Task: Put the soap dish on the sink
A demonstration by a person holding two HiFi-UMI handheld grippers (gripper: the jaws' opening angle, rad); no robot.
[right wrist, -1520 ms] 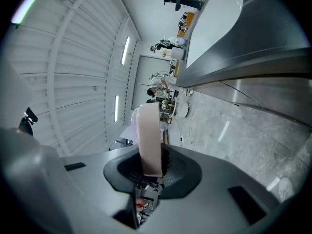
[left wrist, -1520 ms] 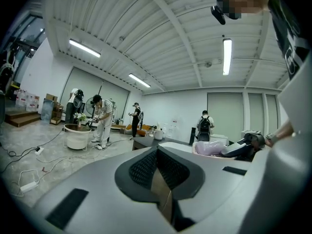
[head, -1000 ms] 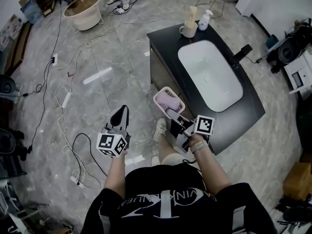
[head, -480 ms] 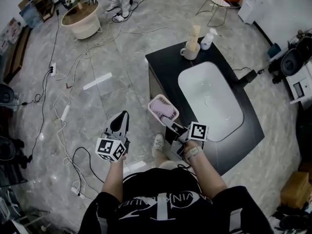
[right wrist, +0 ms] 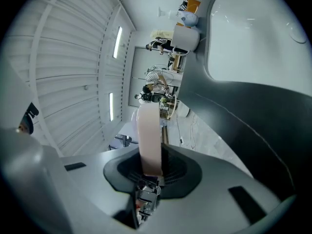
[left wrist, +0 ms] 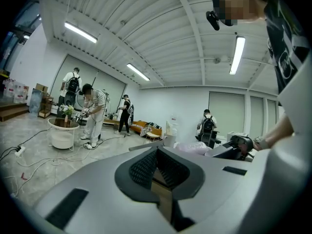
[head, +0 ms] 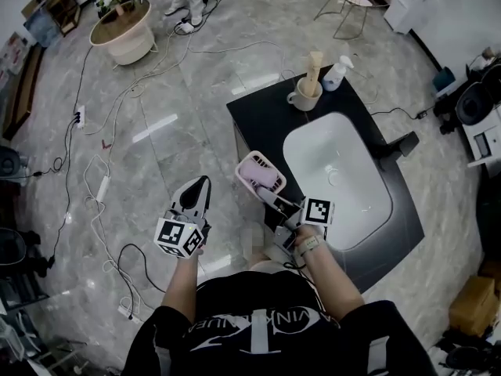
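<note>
1. While the black counter (head: 262,124) carries only a cup (head: 304,94) and a pump bottle (head: 335,73) at its far edge, plus the faucet (head: 395,143) on its right edge, nothing has been set down yet. My read is that the task is in transit, with placement not done.
2. White basin (head: 337,178) fills most of the countertop. The bare black margin along the left edge and the far-left corner looks like the usable landing zone.
3. Pink soap dish (head: 260,172) is airborne, carried out over the counter's left edge toward the near-left corner, not resting on anything. Looks like a lilac bar sits inside, though I can't confirm. It's tipped slightly and roughly level enough to keep its load.
4. Right gripper (head: 268,193) is clamped narrow on the dish's rim. The right gripper view shows the pink wall (right wrist: 148,135) pinched between both pads. Forearm reaches forward from the body, tool pointing close to level and angled across the counter's near-left corner.
5. Left gripper (head: 200,182) is empty, jaws together, pads meeting with nothing between them in the left gripper view. It's held out over the floor left of the counter, well apart from the dish and about level. Idle, no role so far.
6. Remaining: carry the dish inboard over the black margin, lower, release, back out.
</note>
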